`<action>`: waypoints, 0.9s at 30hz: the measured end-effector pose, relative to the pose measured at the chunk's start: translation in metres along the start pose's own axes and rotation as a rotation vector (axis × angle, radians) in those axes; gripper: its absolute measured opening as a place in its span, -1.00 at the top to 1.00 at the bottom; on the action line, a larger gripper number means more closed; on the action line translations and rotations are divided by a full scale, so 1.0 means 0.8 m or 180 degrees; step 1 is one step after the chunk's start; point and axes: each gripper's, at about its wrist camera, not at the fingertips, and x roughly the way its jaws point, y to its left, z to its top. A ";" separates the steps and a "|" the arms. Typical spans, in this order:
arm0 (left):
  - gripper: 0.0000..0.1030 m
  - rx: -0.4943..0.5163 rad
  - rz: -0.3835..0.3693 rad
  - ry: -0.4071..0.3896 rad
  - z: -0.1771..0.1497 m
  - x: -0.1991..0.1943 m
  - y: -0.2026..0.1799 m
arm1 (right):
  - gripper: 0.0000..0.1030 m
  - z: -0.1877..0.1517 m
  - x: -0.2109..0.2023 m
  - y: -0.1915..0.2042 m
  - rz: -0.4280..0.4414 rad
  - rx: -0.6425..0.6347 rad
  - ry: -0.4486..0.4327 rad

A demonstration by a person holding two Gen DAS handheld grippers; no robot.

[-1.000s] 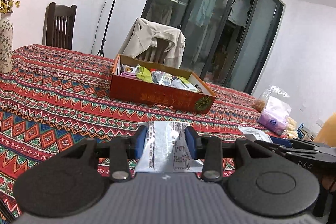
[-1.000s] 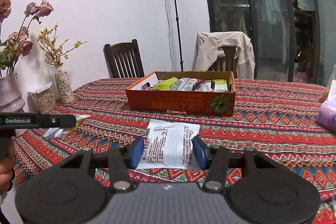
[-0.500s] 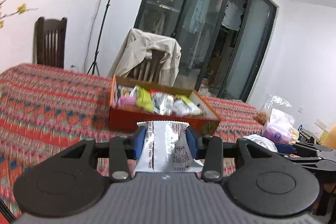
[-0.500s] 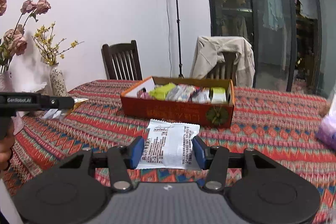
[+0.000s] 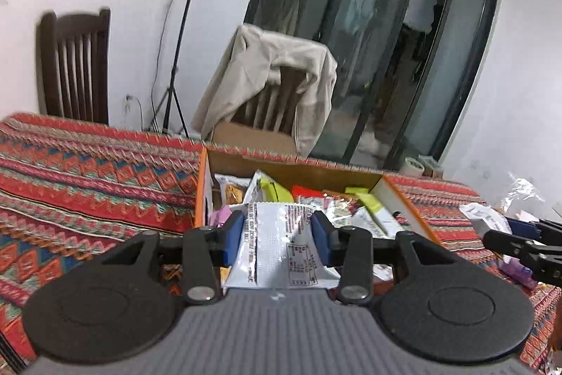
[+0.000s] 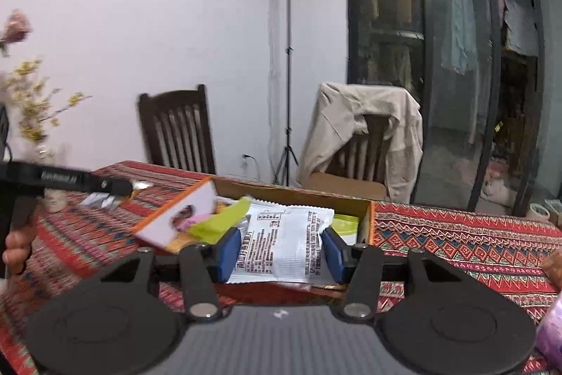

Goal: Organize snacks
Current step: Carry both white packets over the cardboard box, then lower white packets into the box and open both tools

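Held packet hides box contents; flowers blurred.

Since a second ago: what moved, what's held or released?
Both grippers carried their packets forward to the snack box: left gripper with its white packet, right gripper with its white packet, both now at the box opening. Nothing released. Grips, box and tablecloth unchanged.
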 end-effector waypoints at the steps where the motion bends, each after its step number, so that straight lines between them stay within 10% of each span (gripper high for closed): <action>1: 0.17 -0.0005 0.0025 0.0046 0.001 0.015 0.005 | 0.03 0.003 0.017 -0.005 -0.0032 0.0011 0.0059; 14: 0.09 0.0259 0.0240 0.0325 -0.030 0.121 0.014 | 0.04 -0.035 0.175 -0.020 -0.0282 -0.0091 0.0684; 27: -0.27 0.0380 0.0231 0.0236 -0.030 0.100 0.002 | -0.18 -0.035 0.167 -0.027 -0.0319 -0.0048 0.0607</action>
